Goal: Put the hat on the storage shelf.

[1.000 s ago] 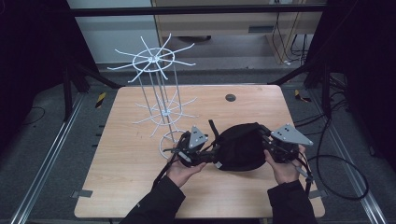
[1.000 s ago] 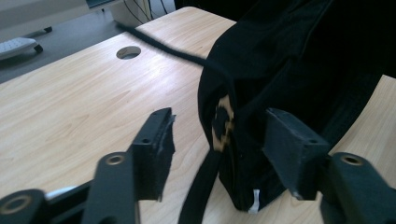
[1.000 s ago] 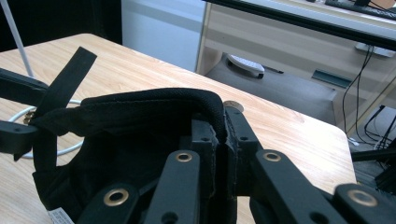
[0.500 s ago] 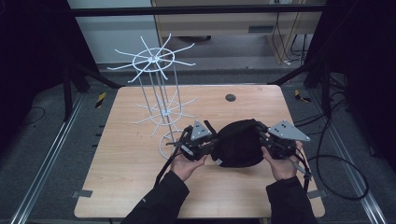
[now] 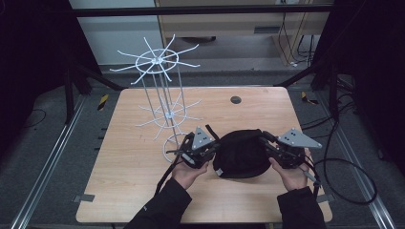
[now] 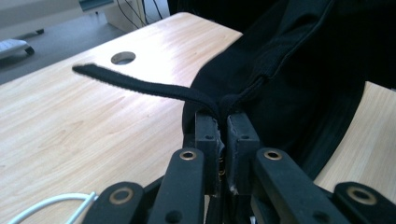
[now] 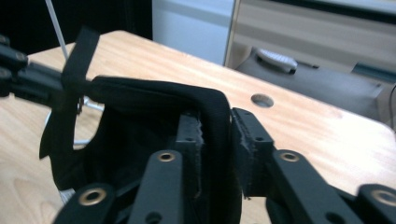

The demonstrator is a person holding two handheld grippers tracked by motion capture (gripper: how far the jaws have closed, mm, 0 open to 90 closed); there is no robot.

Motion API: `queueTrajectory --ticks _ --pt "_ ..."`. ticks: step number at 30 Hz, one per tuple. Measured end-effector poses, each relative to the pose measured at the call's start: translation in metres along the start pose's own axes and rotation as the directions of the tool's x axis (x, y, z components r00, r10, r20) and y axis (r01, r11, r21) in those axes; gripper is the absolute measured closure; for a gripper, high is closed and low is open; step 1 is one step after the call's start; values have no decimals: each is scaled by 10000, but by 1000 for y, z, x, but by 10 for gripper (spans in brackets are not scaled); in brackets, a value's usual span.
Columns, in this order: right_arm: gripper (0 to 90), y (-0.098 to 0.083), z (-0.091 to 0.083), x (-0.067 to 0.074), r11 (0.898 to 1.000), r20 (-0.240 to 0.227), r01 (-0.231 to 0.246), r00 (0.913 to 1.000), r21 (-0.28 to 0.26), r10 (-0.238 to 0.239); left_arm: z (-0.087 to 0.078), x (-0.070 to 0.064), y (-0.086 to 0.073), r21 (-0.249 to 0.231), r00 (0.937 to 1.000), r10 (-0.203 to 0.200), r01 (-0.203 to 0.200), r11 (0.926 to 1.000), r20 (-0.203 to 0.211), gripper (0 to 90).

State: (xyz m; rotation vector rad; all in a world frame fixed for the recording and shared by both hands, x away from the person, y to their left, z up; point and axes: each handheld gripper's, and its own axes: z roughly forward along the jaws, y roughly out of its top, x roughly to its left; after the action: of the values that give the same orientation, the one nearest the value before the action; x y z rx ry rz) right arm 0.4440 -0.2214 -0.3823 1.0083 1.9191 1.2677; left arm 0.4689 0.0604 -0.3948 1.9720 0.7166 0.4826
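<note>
1. A dim workroom: grey floor, dark frame posts on both sides, cables trailing at the far right, and in the middle a light wooden desk (image 5: 143, 191) with rounded corners.
2. On the desk's far side sits a round cable hole (image 5: 235, 99); the left gripper view catches it too, beyond the cloth.
3. Left of centre stands a white wire rack (image 5: 160, 102), upright, with two tiers of radiating arms and a ring base resting on the wood.
4. Near centre, a black cap (image 5: 241, 153) sits between the two hands, just right of the rack's base.
5. The left gripper (image 5: 206, 151) is at the cap's left edge, held by the left hand (image 5: 187, 172) coming up from the near side in a dark sleeve.
6. In the left gripper view the jaws are pressed together on a fold of black fabric, right where a black strap (image 6: 140, 85) leaves the cap and sticks out over the desk.
7. The right gripper (image 5: 272, 148) is at the cap's right edge, its grey plate on top, with the right hand (image 5: 292, 175) behind it.
8. In the right gripper view its jaws pinch the cap's rim, cloth squeezed between the pads.
9. That same view shows the strap flipped upward at the far side of the cap, next to the other gripper.
10. A black cable (image 5: 351, 186) loops off the desk's right edge onto the floor.
</note>
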Motion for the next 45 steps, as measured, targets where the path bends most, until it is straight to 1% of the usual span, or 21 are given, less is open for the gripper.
queueTrajectory --ticks 1,2,3,4,5,8,12,14,16,19,20,22,23,24,25,30,32,33,40,42,45 --pt "675 -2 0 -1 9999 -135 -59 9999 142 60 -1 0 1 -68 10000 47 -47 10000 -42 851" --pt "675 -2 0 -1 9999 -135 -59 9999 142 60 -1 0 1 -68 10000 47 -47 10000 -42 851" --pt "641 -4 0 -2 9996 -406 -130 9991 243 140 -2 0 1 -129 10000 57 -58 9999 -63 852" --pt "641 -4 0 -2 9996 -406 -130 9991 243 140 -2 0 2 -236 10000 30 -32 9997 -69 852" --pt "607 -5 -2 -2 9993 -606 -206 9979 314 225 -4 -1 3 -346 9998 128 -133 9993 -149 852" --pt "588 -6 -3 -3 9991 -670 -150 9976 388 176 -4 -1 3 -434 9996 194 -203 9989 -215 853" --pt "573 -8 -6 -9 9985 -670 -537 9963 107 543 -6 -2 4 -565 9981 519 -537 9970 -321 853" --pt "562 -5 -6 -17 9939 -566 -1074 9928 -243 1059 -6 -4 4 -652 9977 611 -628 9959 -284 853" --pt "560 -1 -3 -21 9890 -347 -1436 9892 -366 1424 -5 -6 5 -686 9974 673 -688 9953 -240 853" --pt "561 4 7 -24 9811 -276 -1908 9814 -316 1900 -5 -10 4 -683 9966 807 -817 9943 -179 853" --pt "561 4 7 -24 9811 -276 -1908 9814 -316 1900 -5 -10 4 -683 9966 807 -817 9943 -179 853" --pt "563 5 19 -20 9827 -341 -1834 9823 245 1842 -5 -13 0 -660 9950 987 -993 9929 -120 853" --pt "563 5 19 -20 9827 -341 -1834 9823 245 1842 -5 -13 0 -660 9950 987 -993 9929 -120 853" --pt "562 4 21 -18 9837 -383 -1756 9835 386 1770 -5 -15 -3 -687 9947 1025 -1031 9923 -122 853" --pt "565 -2 24 -12 9869 -544 -1473 9870 662 1510 -6 -16 -7 -632 9937 1115 -1119 9917 -103 853" --pt "566 -15 22 -6 9864 -850 -1433 9850 808 1501 -5 -20 -17 -499 9926 1211 -1209 9914 -3 853" --pt "571 -22 21 -1 9872 -994 -1283 9855 950 1377 -5 -23 -22 -313 9903 1386 -1383 9899 84 853" --pt "571 -28 20 4 9876 -1050 -1059 9874 1161 1182 -3 -27 -27 -160 9885 1494 -1491 9887 215 852" --pt "558 -39 17 10 9807 -1328 -1116 9821 1605 1335 -3 -37 -42 261 9828 1732 -1752 9842 646 851" --pt "532 -40 17 9 9778 -1310 -1230 9806 1694 1461 -4 -39 -46 396 9807 1809 -1842 9821 743 851" --pt "499 -37 19 2 9717 -968 -1556 9799 1777 1746 -4 -42 -52 559 9780 1871 -1927 9797 924 850"
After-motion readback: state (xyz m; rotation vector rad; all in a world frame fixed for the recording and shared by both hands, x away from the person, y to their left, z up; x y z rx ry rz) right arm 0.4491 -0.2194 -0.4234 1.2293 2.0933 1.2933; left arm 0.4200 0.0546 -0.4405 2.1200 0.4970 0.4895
